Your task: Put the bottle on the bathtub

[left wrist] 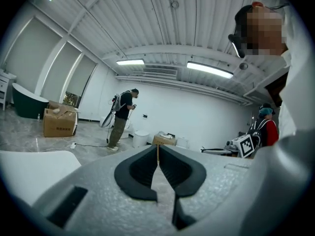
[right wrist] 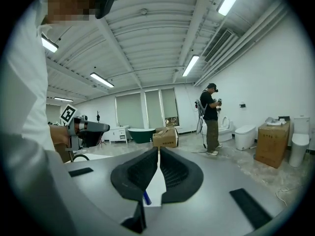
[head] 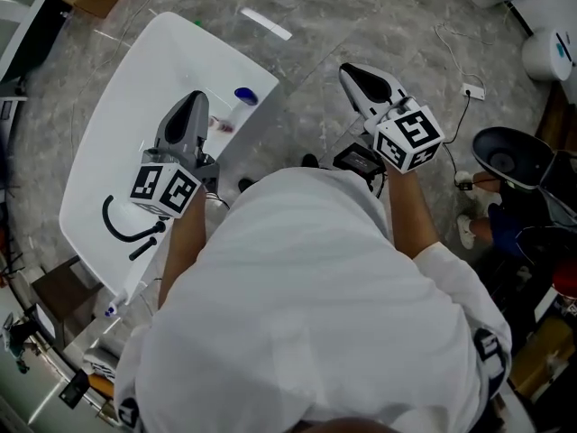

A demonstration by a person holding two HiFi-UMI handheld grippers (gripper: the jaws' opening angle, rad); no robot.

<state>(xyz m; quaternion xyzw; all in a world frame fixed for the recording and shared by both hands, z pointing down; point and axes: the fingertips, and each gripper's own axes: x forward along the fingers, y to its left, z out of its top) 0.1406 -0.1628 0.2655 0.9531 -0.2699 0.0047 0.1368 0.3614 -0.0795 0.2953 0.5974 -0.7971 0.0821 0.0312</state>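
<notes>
The white bathtub (head: pixel 117 124) lies at the left of the head view. A clear bottle with a blue cap (head: pixel 243 99) stands at its near right rim, free of both grippers. My left gripper (head: pixel 197 97) hovers over the tub just left of the bottle. Its jaws meet at the tips in the left gripper view (left wrist: pixel 158 149), with nothing held. My right gripper (head: pixel 348 69) hangs over the marble floor to the right of the tub. It is shut and empty in the right gripper view (right wrist: pixel 158 151).
A black hose with a handle (head: pixel 126 231) lies in the tub's near end. Toilets (head: pixel 548 54) and a black seat (head: pixel 510 157) stand at the right, with a cable and socket strip (head: pixel 470 91) on the floor. Another person (right wrist: pixel 212 118) stands far off by cardboard boxes (right wrist: pixel 273 141).
</notes>
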